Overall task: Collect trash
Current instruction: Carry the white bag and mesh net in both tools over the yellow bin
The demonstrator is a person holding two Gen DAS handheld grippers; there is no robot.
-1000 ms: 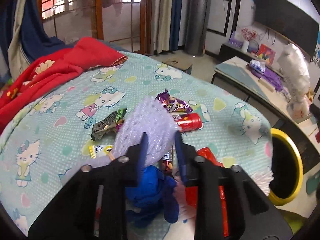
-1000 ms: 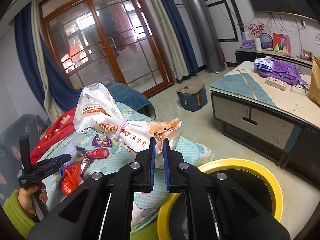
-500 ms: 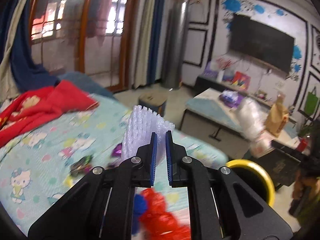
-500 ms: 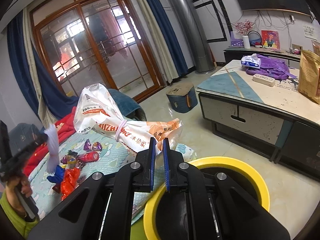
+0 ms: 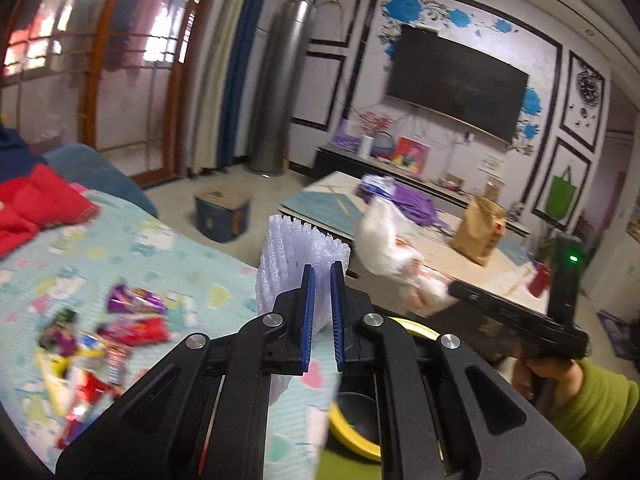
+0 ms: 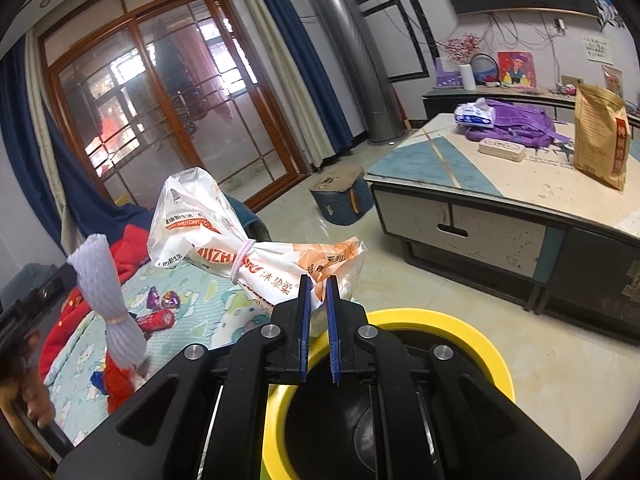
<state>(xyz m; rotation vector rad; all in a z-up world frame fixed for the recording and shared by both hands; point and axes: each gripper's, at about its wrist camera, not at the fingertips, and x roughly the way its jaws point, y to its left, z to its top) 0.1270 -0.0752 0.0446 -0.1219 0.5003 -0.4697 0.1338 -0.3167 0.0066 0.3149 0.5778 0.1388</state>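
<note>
My left gripper (image 5: 321,280) is shut on a white foam net sleeve (image 5: 296,256) and holds it in the air beside the bed; the sleeve also shows in the right wrist view (image 6: 105,292). My right gripper (image 6: 316,292) is shut on a white and orange plastic bag (image 6: 256,256) tied with a band, held just above the yellow-rimmed bin (image 6: 440,320). The bag (image 5: 392,248) and the right gripper also show in the left wrist view. Several snack wrappers (image 5: 132,320) lie on the bed.
The bed has a light blue cartoon sheet (image 5: 168,264) and a red blanket (image 5: 36,204). A low coffee table (image 6: 500,176) with a purple bag and a brown paper bag stands right of the bin. A small stool (image 6: 340,196) stands on the floor.
My left gripper closed on the foam sleeve, lifted it off the bed and swung right toward the bin. My right gripper moved the plastic bag slightly closer over the bin.
</note>
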